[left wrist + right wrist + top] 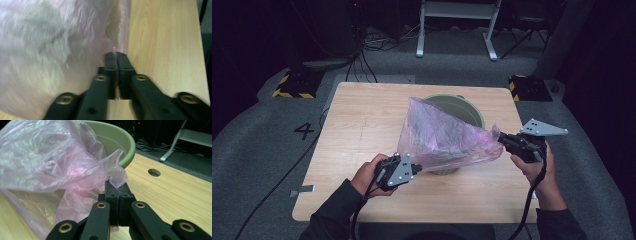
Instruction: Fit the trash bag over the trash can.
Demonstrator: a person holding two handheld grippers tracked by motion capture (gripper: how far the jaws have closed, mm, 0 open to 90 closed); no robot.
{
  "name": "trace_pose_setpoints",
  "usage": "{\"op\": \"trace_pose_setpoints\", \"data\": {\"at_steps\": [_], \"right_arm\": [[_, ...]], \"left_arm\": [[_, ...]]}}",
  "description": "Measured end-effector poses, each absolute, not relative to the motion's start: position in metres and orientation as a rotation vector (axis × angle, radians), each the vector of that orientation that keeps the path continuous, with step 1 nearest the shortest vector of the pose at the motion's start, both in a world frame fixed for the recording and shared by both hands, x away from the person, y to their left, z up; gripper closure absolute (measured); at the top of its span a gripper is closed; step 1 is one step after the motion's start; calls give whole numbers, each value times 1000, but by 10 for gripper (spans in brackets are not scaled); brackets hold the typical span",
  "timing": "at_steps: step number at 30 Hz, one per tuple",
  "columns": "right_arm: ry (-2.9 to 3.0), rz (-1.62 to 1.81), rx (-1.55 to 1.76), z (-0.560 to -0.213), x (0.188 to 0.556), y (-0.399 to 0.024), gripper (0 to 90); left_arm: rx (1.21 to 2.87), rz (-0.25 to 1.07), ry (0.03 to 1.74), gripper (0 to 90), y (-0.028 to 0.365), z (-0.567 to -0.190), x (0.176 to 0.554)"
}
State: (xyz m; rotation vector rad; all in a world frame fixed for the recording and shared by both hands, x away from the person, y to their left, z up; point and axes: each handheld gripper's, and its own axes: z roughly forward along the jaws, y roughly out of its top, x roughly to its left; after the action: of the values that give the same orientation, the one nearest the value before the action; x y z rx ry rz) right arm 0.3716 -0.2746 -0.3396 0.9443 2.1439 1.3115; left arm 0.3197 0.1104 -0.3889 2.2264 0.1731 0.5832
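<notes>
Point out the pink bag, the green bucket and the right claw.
pink bag (439, 135), high view, middle of the film
green bucket (117, 142), right gripper view, inner wall by rim
right claw (117, 185), right gripper view, between tips

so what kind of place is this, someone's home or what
Most likely a lab or recording studio, not a home. The wooden table stands on grey carpet with yellow-and-black hazard-striped blocks at its far corners, a number 4 marked on the floor, and loose cables trailing past a white desk frame.
</notes>
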Motion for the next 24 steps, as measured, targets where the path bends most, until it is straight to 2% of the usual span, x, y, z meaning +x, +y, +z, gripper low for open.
{"op": "trace_pose_setpoints", "data": {"at_steps": [2, 3, 5, 7, 9, 13, 21, 24], "right_arm": [[2148, 1316, 933, -341, 373, -274, 891], [2146, 1317, 930, -342, 373, -273, 891], [2142, 1317, 920, -342, 373, -271, 891], [2136, 1307, 919, -342, 374, -270, 891], [2136, 1306, 918, -341, 375, -268, 889], [2129, 1308, 911, -341, 376, -264, 883], [2136, 1295, 896, -339, 385, -257, 848], [2131, 1296, 886, -337, 387, -255, 844]], "left_arm": [[2171, 570, 181, 685, 117, -385, 314], [2148, 576, 191, 565, 120, -383, 312], [2087, 562, 217, 422, 127, -377, 303], [1991, 547, 238, 329, 137, -369, 293], [1919, 578, 262, 279, 144, -362, 285], [1858, 694, 326, 239, 150, -352, 283], [1974, 624, 341, 217, 138, -357, 318], [2013, 655, 351, 236, 130, -360, 323]]}}
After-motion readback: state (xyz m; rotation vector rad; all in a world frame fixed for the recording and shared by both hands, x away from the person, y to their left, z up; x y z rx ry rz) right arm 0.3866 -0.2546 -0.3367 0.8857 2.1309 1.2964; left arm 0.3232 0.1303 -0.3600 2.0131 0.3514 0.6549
